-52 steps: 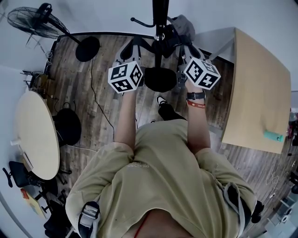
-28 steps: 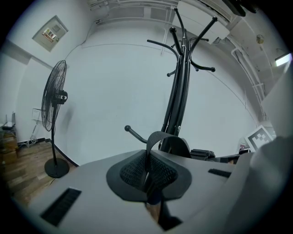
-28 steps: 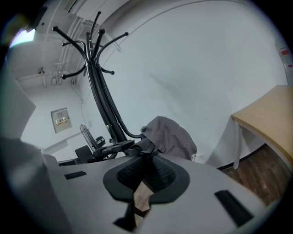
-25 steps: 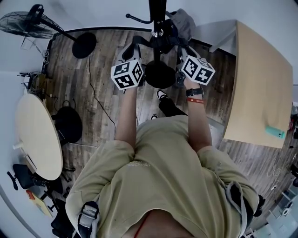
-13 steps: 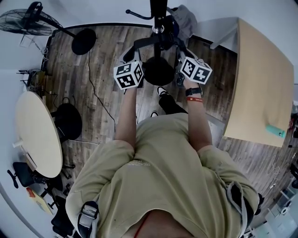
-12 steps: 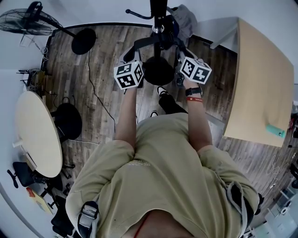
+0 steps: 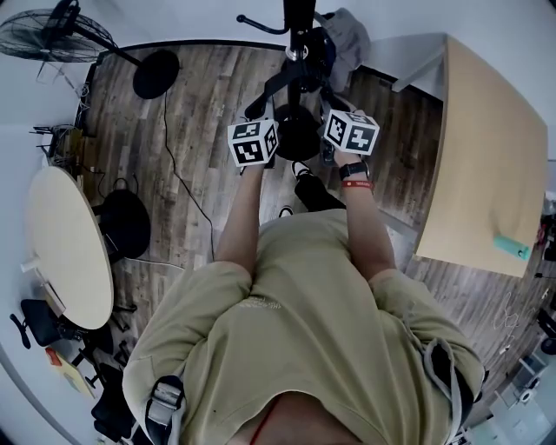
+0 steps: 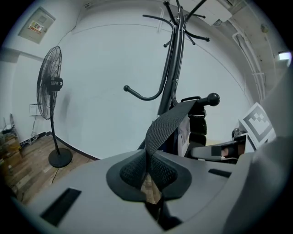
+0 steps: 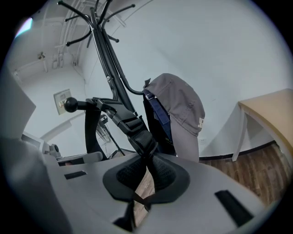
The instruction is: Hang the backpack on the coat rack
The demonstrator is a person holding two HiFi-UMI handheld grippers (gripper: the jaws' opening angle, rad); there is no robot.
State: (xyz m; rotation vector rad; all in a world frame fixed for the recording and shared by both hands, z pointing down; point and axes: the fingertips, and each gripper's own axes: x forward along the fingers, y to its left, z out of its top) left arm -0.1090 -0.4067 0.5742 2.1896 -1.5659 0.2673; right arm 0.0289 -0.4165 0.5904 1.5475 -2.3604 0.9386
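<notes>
The black coat rack (image 7: 299,19) stands just ahead of me, its round base (image 7: 298,132) on the floor. The dark backpack (image 7: 318,54) hangs against the pole with a grey fabric piece (image 7: 346,39) beside it. My left gripper (image 7: 259,123) is shut on a grey webbing strap (image 8: 170,122) that runs up toward a ball-tipped hook (image 8: 212,98). My right gripper (image 7: 335,118) is shut on a black strap with a buckle (image 9: 132,124), which leads to the same hook (image 9: 71,104). In the right gripper view the backpack (image 9: 158,121) sits under the grey fabric (image 9: 179,106).
A pedestal fan (image 7: 52,30) stands at the back left, its round base (image 7: 156,74) and cable on the wood floor. A round table (image 7: 62,248) is at the left and a wooden desk (image 7: 486,148) at the right. The wall lies close behind the rack.
Both grippers have drawn closer together and nearer the rack's pole, carrying the straps with them. The jaws stay shut on the straps.
</notes>
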